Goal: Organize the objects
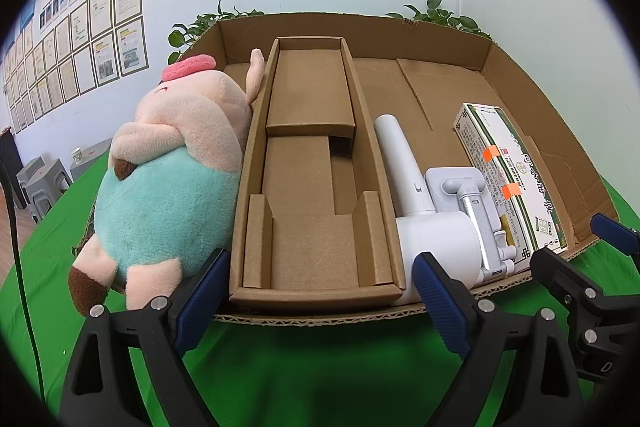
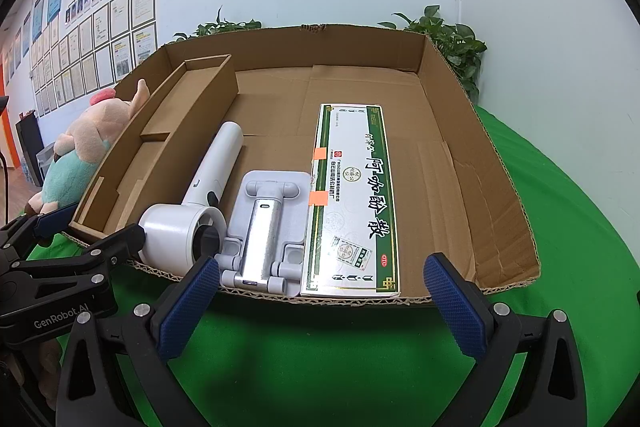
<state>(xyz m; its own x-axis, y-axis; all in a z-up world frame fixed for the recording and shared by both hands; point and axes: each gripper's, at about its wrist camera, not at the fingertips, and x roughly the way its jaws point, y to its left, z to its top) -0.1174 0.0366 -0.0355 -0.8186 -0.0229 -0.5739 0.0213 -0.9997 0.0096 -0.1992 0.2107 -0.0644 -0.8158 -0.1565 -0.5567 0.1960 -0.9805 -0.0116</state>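
My left gripper (image 1: 320,291) and right gripper (image 2: 334,301) both gaped wide, empty, at six o'clock of the cardboard tray (image 2: 500,195); its plush pig (image 1: 168,167) lay at nine

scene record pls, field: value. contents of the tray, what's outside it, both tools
surface: green cloth
tray: open cardboard tray
in tray, left to right: narrow cardboard box, white handheld fan, grey folding stand, green-and-white medicine box
narrow box contents: nothing but its own cardboard insert
outside tray: plush pig, leaning against the narrow box
left tool: open, empty
right tool: open, empty
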